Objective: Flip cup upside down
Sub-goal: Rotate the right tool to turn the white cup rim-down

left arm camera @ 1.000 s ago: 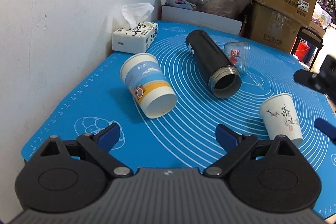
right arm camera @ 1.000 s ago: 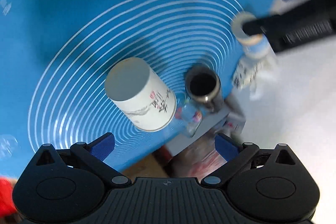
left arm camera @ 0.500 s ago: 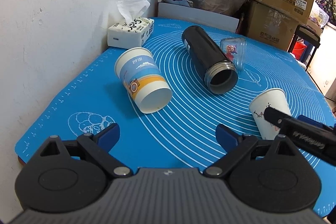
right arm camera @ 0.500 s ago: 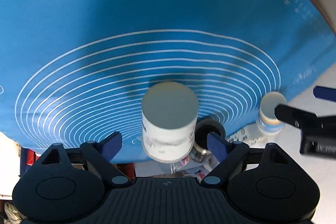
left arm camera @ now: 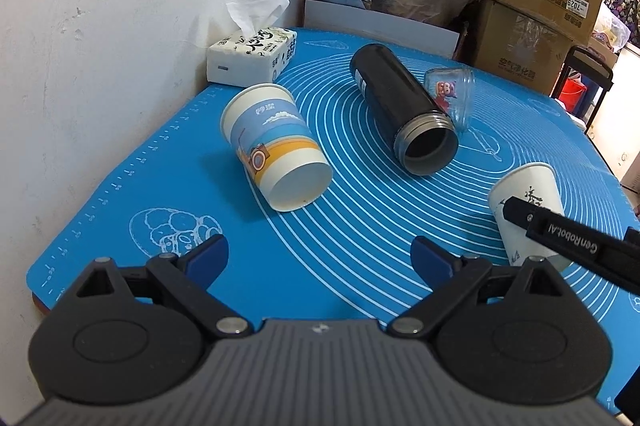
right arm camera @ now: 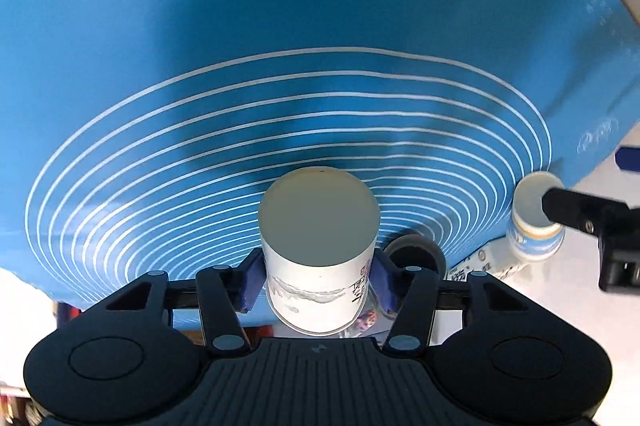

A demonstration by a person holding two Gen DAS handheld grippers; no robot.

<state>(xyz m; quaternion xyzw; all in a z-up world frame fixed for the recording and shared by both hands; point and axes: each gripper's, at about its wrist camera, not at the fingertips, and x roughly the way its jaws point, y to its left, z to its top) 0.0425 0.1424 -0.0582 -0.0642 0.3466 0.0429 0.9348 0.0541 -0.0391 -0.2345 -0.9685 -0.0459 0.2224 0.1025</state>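
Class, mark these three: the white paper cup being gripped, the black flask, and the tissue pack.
white paper cup (right arm camera: 318, 226): right wrist view, on its flat base facing the camera.
black flask (left arm camera: 390, 86): left wrist view, mid-body of the lying cylinder.
tissue pack (left arm camera: 250, 56): left wrist view, printed front face.

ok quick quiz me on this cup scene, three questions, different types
1. True or false: the left gripper is open and holds nothing.
2. What do the right gripper's fingers clamp? A) a spoon B) the white paper cup C) a plate
3. Fill in: the black flask lies on its ____ on the mat.

Key: 1 true; 2 B; 3 side
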